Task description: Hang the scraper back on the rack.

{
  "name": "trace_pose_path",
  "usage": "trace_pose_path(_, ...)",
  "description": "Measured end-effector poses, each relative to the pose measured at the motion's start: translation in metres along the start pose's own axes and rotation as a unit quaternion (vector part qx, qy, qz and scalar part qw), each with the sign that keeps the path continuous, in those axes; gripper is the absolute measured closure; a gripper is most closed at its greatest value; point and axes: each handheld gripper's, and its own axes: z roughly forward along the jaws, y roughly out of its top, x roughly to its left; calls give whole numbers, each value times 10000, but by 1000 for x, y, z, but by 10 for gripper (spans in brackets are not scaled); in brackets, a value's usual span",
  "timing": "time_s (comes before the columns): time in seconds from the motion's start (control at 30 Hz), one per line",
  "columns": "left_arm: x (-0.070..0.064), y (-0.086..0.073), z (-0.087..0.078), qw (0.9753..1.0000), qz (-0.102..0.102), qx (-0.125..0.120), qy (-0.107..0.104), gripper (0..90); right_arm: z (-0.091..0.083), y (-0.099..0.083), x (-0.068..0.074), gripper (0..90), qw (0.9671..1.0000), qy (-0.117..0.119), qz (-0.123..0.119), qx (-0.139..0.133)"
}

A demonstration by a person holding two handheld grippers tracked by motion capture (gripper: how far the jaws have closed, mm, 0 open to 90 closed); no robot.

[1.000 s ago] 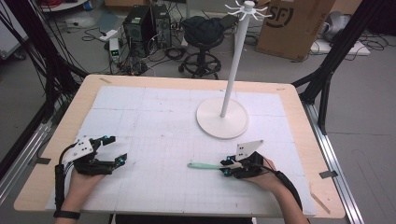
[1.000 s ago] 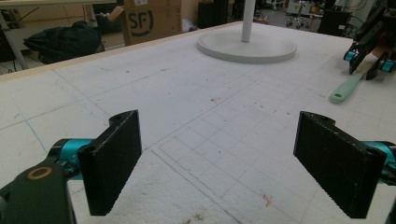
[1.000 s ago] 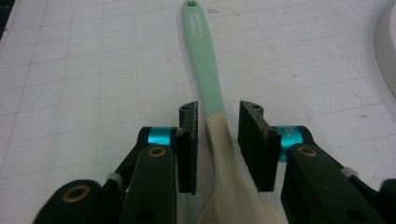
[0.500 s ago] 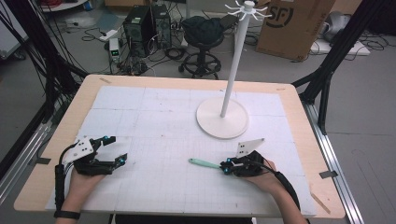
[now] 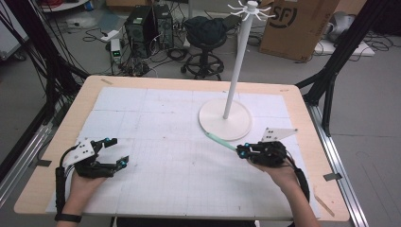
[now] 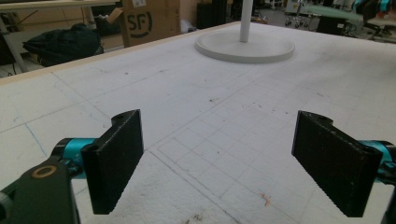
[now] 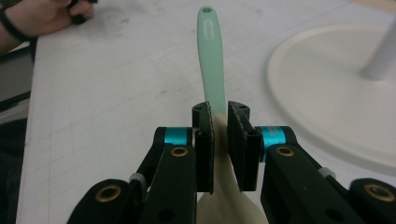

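A spatula with a mint-green handle and a cream blade is clamped in my right gripper, which is shut on it near where handle meets blade. The handle points away from the jaws, its tip close to the round base of a white hanger stand. That base lies to the right of the handle in the right gripper view. My left gripper rests at the table's front left, open with nothing between its pads.
A white gridded mat covers the wooden table. The stand's base lies far ahead of the left gripper. Beyond the far edge stand a stool, a computer tower and a cardboard box.
My right gripper moved away from me and to the right with the spatula, swinging its handle from pointing left to pointing at the stand's base. The left gripper stayed still.
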Motion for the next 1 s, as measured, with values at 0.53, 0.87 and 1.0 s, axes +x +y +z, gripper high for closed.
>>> trace_pose_path(0.53,0,0,0,10000,-4,-8,-21,172,-121,109,-7,815,9938,-899,141,-644)
trace_pose_path(0.87,0,0,1,10000,-27,-22,-18,173,-173,164,-8,815,9871,-1323,131,-895)
trace_pose_path(1.0,0,0,1,10000,-39,-14,-42,168,-183,179,-8,815,9848,-1437,150,-966)
